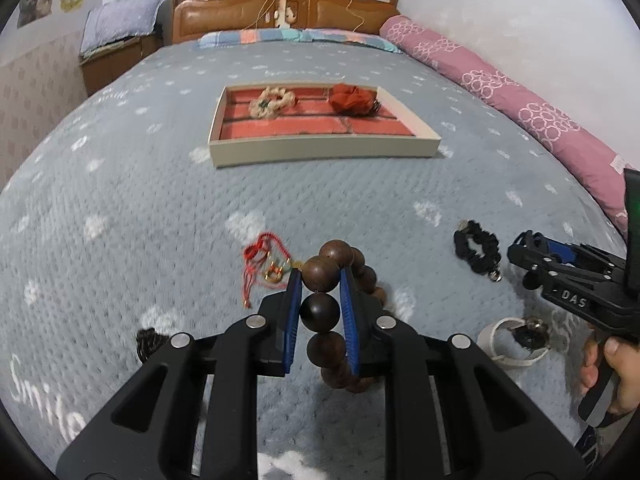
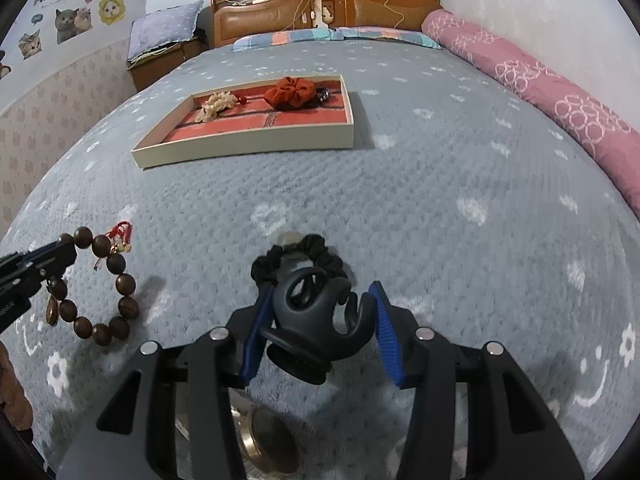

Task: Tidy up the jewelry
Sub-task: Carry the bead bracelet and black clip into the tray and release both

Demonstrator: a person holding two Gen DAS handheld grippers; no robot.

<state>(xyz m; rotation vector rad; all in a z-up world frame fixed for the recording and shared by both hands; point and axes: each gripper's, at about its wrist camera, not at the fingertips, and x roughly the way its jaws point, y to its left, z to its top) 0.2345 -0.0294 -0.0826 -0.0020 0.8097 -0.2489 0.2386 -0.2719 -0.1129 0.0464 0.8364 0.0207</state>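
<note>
You're partway through, I'd say. The tray point(image 1: 320, 148) sits on the bed point(image 1: 140, 208) at 12 o'clock from both grippers, well apart from them, and it already holds 2 scrunchies: a cream scrunchie point(image 1: 273, 101) toward its far left and a red scrunchie point(image 1: 351, 99) toward its far right, with something small and dark tucked beside the red one that I can't make out. The front rows of the tray look bare.

Your left gripper point(image 1: 320, 280) is pinching the bead bracelet point(image 1: 320, 308) between its blue pads, and most of the loop hangs off the blanket, so that one's on its way. Your right gripper point(image 2: 320, 300) has a dark hair claw point(image 2: 316, 320) sitting between its pads; the left pad touches it, but the right pad looks a bit off, so I can't tell if it's really clamped.

Left on the blanket: the red cord charm point(image 1: 266, 260) at 11 o'clock from the left gripper, the black scrunchie point(image 2: 300, 256) just past the claw at 12 o'clock, and a white bangle point(image 1: 508, 340) near your right hand point(image 1: 612, 372).
</note>
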